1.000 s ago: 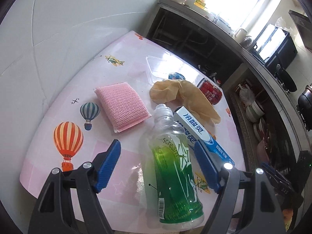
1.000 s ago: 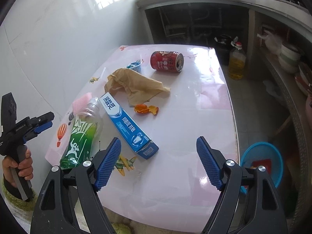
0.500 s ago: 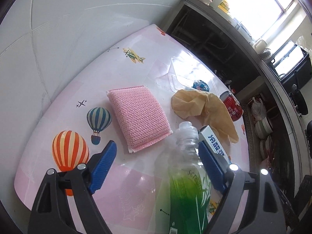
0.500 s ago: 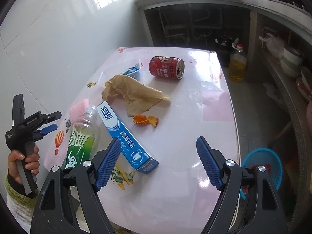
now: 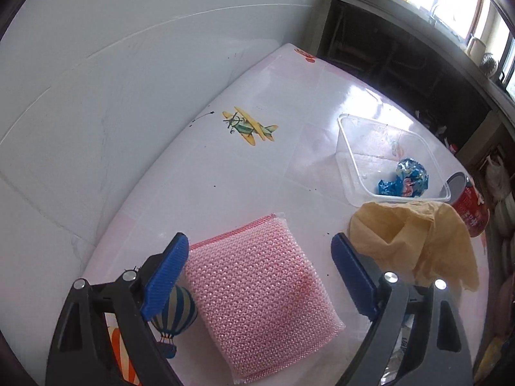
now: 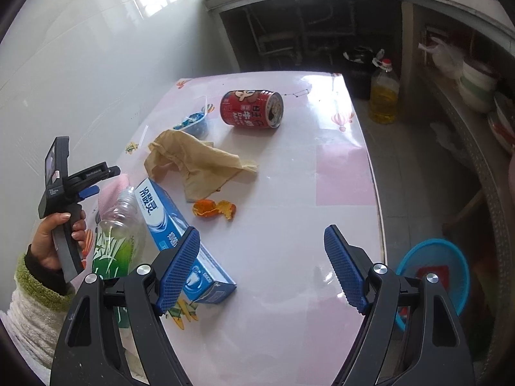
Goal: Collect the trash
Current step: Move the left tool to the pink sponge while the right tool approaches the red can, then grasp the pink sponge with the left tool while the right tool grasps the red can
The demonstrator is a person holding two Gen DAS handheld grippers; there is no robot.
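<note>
two claws stand spread. left claw (image 5: 259, 271), jaws just widened, now straddles the pink mesh sponge (image 5: 257, 292) untouched, past the green plastic bottle (image 6: 117, 241); right claw (image 6: 260, 267) hovers empty beside the sponge.

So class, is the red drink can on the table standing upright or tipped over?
Tipped over. The red can lies on its side on the table, its round top end facing sideways.
</note>
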